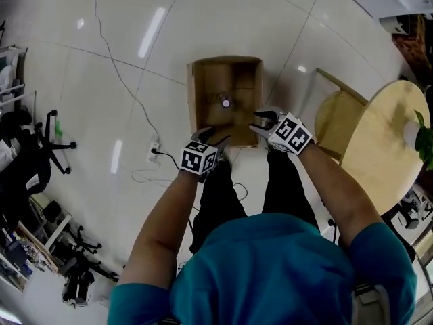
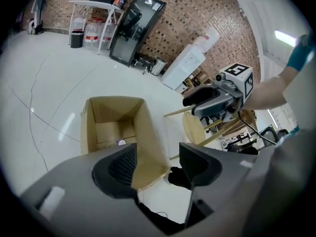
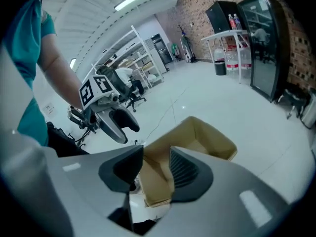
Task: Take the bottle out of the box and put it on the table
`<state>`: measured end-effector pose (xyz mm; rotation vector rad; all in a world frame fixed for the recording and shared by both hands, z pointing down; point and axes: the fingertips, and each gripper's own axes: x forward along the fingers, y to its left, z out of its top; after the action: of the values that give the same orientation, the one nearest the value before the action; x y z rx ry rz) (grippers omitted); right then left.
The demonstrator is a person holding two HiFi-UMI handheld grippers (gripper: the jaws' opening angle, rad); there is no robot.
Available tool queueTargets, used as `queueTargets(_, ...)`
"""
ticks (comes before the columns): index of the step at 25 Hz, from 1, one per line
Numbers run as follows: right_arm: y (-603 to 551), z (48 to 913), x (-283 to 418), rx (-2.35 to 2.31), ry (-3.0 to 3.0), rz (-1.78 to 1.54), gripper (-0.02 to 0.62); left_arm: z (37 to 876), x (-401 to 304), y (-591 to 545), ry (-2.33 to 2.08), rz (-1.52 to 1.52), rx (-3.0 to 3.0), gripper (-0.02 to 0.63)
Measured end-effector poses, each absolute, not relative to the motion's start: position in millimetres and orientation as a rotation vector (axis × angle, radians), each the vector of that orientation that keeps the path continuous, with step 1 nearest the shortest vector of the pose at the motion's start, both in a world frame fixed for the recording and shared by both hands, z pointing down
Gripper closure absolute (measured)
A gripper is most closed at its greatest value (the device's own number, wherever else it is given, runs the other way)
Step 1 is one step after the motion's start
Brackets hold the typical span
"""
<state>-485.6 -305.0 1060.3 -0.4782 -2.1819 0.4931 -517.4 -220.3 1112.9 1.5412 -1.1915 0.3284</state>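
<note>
An open cardboard box (image 1: pixel 203 93) stands on the white floor ahead of me. Deep inside it, only the bottle's (image 1: pixel 225 102) pale cap shows, upright. In the left gripper view that cap (image 2: pixel 121 142) sits low in the box (image 2: pixel 143 127). My left gripper (image 1: pixel 213 137) hovers over the box's near left corner, open, with nothing between its jaws. My right gripper (image 1: pixel 260 121) hangs over the near right corner, open and empty as well. Each gripper sees the other: the right gripper (image 2: pixel 207 100) and the left gripper (image 3: pixel 116 120), both above the box (image 3: pixel 217 139).
A round wooden table (image 1: pixel 385 147) and a wooden chair (image 1: pixel 335 117) stand to the right of the box. A power strip with cables (image 1: pixel 154 151) lies on the floor to its left. Office chairs (image 1: pixel 47 147) crowd the far left. My legs stand just behind the box.
</note>
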Motion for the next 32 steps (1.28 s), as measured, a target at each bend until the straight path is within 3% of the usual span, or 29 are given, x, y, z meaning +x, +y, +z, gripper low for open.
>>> queueTargets(3, -260.6, 1227.2, -455.2, -0.485, -2.159, 0.508, 0.431, 1276.3, -491.5, -187.2, -1.178, 0.406, 1.464, 0.324)
queueTargets(5, -245.5, 1293.2, -450.2, -0.478, -2.158, 0.514, 0.43, 1342.3, -491.0, -182.0, -1.189, 0.445, 1.442, 0.313)
queueTargets(14, -242.7, 1413.8, -448.8, -0.381, -2.148, 0.57, 0.425, 1503.9, -500.9, -193.3, -1.134, 0.793, 1.459, 0.259)
queueTargets(17, -239.6, 1439.4, -445.5, -0.372, -2.145, 0.573, 0.425, 1540.1, -503.4, -196.5, -1.131, 0.911, 1.474, 0.222)
queueTargets(23, -247.6, 1447.7, -452.3, -0.37, -2.178, 0.55, 0.425, 1582.6, -496.5, -201.0, -1.014, 1.117, 1.526, 0.21)
queueTargets(32, -248.1, 1454.3, -457.7, -0.374, -2.197, 0.539, 0.425, 1624.5, -499.9, -193.3, -0.976, 1.113, 1.469, 0.222)
